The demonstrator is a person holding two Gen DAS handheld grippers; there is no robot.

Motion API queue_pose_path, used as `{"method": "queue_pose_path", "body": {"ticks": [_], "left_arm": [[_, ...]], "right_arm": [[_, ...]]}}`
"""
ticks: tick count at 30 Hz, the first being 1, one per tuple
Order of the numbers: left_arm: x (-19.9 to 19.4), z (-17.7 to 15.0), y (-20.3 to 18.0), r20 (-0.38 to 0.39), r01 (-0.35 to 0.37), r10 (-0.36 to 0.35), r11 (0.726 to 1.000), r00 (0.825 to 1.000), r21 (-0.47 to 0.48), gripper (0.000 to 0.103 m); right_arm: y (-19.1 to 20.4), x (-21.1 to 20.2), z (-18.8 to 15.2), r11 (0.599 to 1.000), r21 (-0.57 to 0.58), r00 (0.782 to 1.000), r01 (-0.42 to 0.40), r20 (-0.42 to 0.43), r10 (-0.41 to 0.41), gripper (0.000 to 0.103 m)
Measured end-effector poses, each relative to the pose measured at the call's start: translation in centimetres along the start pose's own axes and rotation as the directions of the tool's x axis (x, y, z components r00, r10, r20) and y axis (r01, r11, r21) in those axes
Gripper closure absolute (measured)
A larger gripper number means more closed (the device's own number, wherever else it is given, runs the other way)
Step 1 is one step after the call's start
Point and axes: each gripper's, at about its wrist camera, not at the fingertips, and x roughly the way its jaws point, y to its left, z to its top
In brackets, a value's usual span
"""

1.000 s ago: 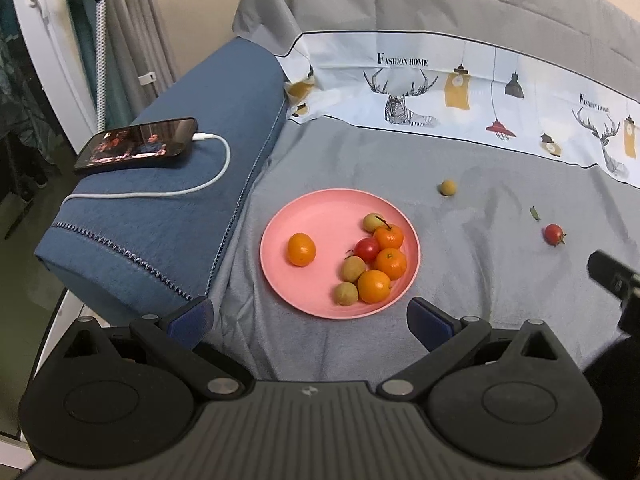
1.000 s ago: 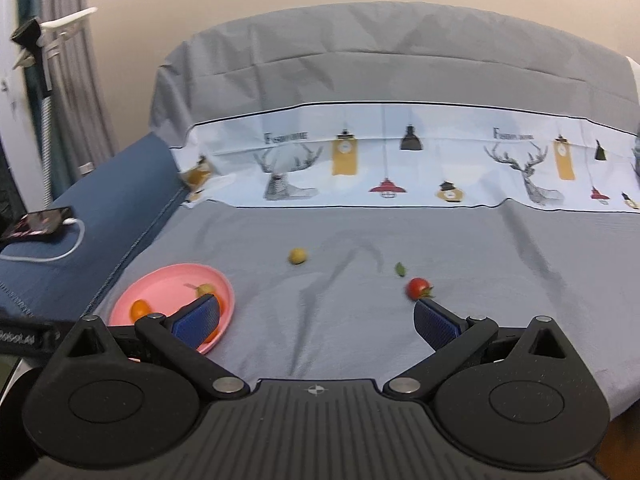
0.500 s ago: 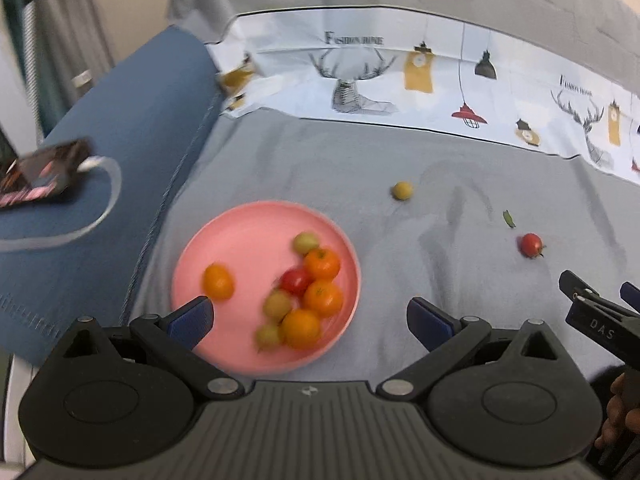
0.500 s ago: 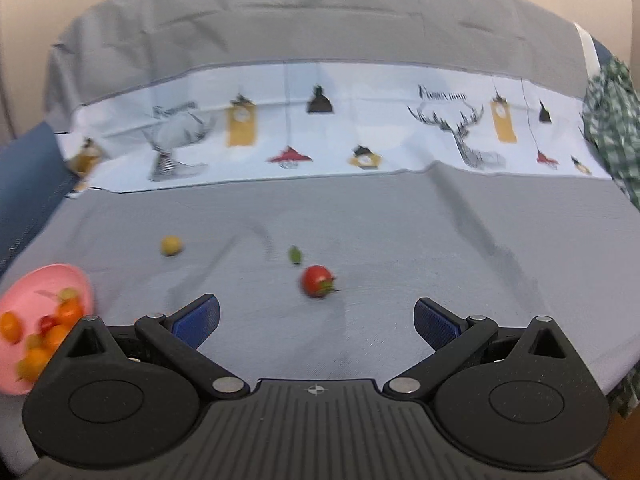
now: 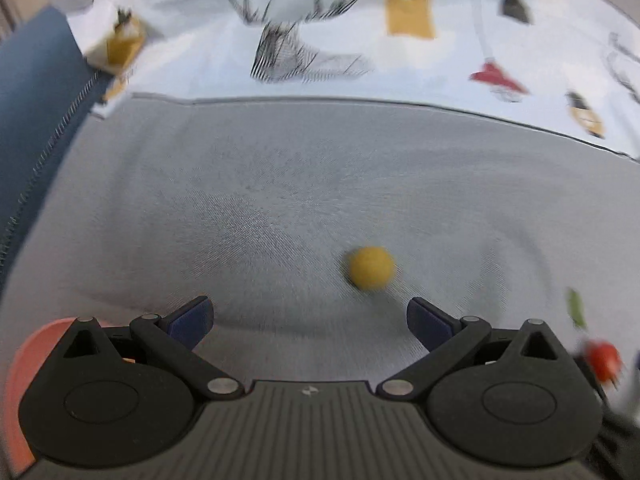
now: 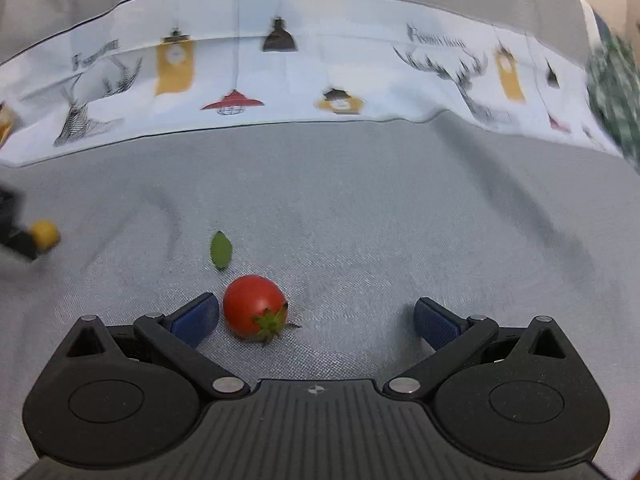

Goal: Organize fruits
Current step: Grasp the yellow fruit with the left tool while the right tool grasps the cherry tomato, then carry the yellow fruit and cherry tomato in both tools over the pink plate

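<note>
Fabric fills the left wrist view: a grey woven bedsheet [image 5: 280, 200] with fine visible weave, bordered farther off by a white printed band [image 5: 440, 60] of antlered deer and hanging lamps, and a blue stitched cushion [image 5: 32, 100] at the left. The left gripper [image 5: 308, 316] has its jaws spread wide and empty; one small round yellow fruit [image 5: 371, 268], blurred, lies on the sheet just ahead of them, nearer the right finger. One pink plate [image 5: 28, 352] edge peeks out at lower left, and one blurred cherry tomato [image 5: 604, 358] and one green leaf [image 5: 576, 307] sit at far right. In the right wrist view, the right gripper [image 6: 316, 318] is likewise wide open and empty over the same sheet; one glossy red cherry tomato [image 6: 254, 306] with a green star-shaped calyx rests between its jaws, just beside the left blue ribbed pad [image 6: 196, 318]. One flat oval leaf [image 6: 221, 249] lies just beyond, and the yellow fruit [image 6: 45, 234] is at far left.
</note>
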Motion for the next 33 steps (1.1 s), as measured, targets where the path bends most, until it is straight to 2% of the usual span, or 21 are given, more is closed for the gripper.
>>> {"method": "queue_pose_path", "body": {"ticks": [2,3,5,6,7,8,9,10,12,15,19,24,28,33], "left_arm": [[1.4,0.3,0.5,0.002,0.009,-0.009,1.0,1.0,-0.03,0.0],[1.6,0.4,0.6,0.031,0.014,-0.013,0.999,0.999,-0.037,0.0],[1.7,0.6,0.3,0.05,0.018,-0.017,1.0,0.999,-0.016,0.001],[1.7,0.6,0.2,0.061,0.034,-0.034,0.999,0.998,0.0,0.009],[1.4,0.5,-0.1,0.088,0.036,-0.038,0.999,0.995,0.025,0.017],[1.1,0.3,-0.4,0.114,0.036,-0.042,0.998,0.993,0.056,0.041],[0.7,0.2,-0.8,0.123,0.053,-0.064,0.994,0.99,0.091,0.075],[0.5,0.3,-1.1,0.118,0.075,-0.089,0.99,0.989,0.122,0.075],[0.3,0.3,-1.4,0.112,0.097,-0.113,0.986,0.987,0.137,0.076],[-0.8,0.2,-1.4,0.127,0.093,-0.111,0.986,0.986,0.137,0.076],[-4.5,-0.6,-0.1,0.156,0.116,-0.134,0.986,0.979,0.123,0.076],[-10.1,-2.7,2.9,0.173,0.119,-0.138,0.986,0.975,0.114,0.076],[-13.8,-4.2,5.7,0.194,0.117,-0.135,0.988,0.972,0.098,0.076],[-17.4,-5.9,8.4,0.231,0.117,-0.128,0.991,0.964,0.062,0.076]], "right_arm": [[-0.1,0.3,0.1,1.0,0.025,1.0,0.002,0.003,-0.002,0.001],[0.0,0.4,0.0,1.0,0.026,1.0,0.008,0.011,-0.009,0.001],[0.2,0.3,-0.1,1.0,0.021,1.0,0.02,0.023,-0.021,0.001],[0.2,0.3,-0.1,1.0,0.021,1.0,0.022,0.021,-0.022,0.001],[0.1,0.2,0.0,1.0,0.022,1.0,0.014,0.013,-0.014,0.008],[0.2,0.0,0.2,1.0,0.02,1.0,-0.005,0.016,0.004,0.032],[0.4,-0.6,0.1,1.0,0.002,0.999,-0.025,0.036,0.024,0.049],[0.8,-1.2,0.0,0.999,-0.029,0.998,-0.042,0.052,0.044,0.073],[1.6,-1.6,-0.3,0.995,-0.086,0.997,-0.04,0.068,0.046,0.073],[0.9,-1.8,0.0,0.998,-0.039,0.995,-0.056,0.078,0.058,0.073],[-0.8,-2.4,0.4,1.0,0.003,0.988,-0.002,0.153,0.002,0.073],[-4.2,-2.2,1.1,0.996,0.078,0.992,0.049,0.114,-0.058,0.073],[-5.0,-5.6,2.6,0.999,0.041,0.983,0.029,0.181,-0.036,0.073],[-3.9,-11.6,4.7,0.999,0.004,0.964,-0.047,0.263,0.044,0.073]]}}
